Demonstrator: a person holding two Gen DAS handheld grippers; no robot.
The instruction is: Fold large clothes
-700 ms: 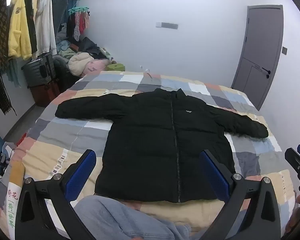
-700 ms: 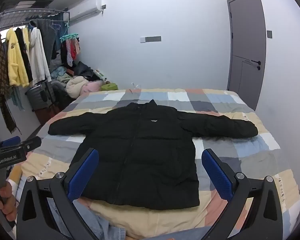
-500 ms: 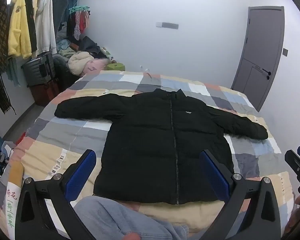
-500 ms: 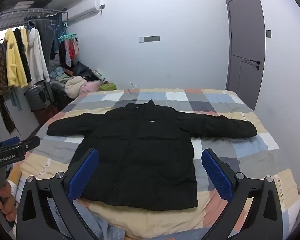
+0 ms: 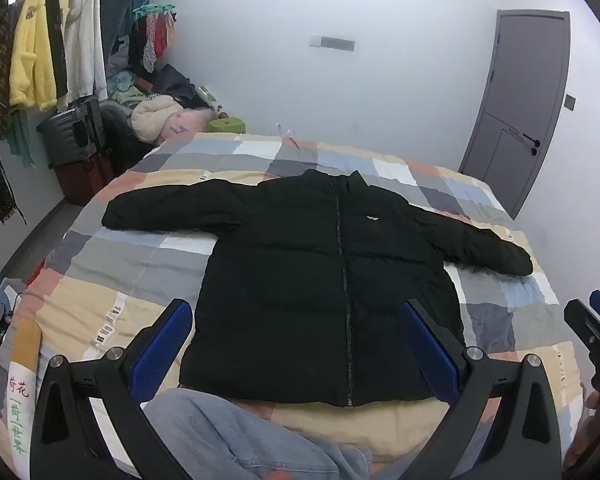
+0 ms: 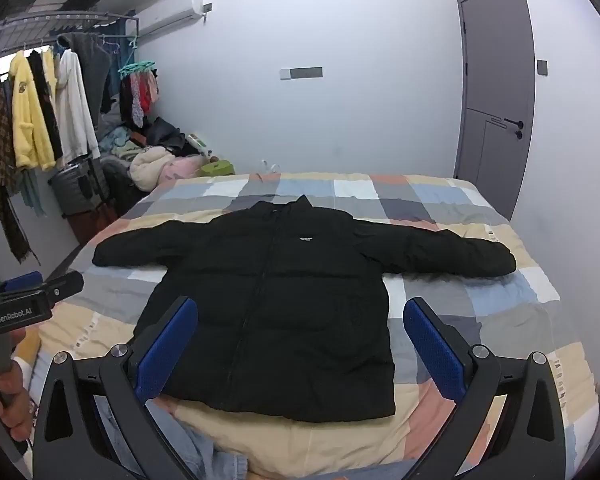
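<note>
A large black puffer jacket (image 5: 324,280) lies flat and zipped on the bed, front up, collar toward the far wall, both sleeves spread out sideways; it also shows in the right wrist view (image 6: 292,300). My left gripper (image 5: 296,340) is open and empty, held above the jacket's near hem. My right gripper (image 6: 300,344) is open and empty, also above the near hem. Each gripper shows at the edge of the other's view: the right gripper (image 5: 596,328), the left gripper (image 6: 32,292).
The bed has a checked quilt (image 5: 112,292) in grey, yellow and blue. Blue denim (image 5: 236,436) lies at the near edge. A clothes rack (image 6: 40,112), a suitcase (image 6: 76,188) and a clothes pile stand at the left. A grey door (image 6: 496,92) is at the right.
Both views have shifted slightly; the jacket sits a little lower and left in the frames. The jacket itself has not moved and both grippers stay open.
</note>
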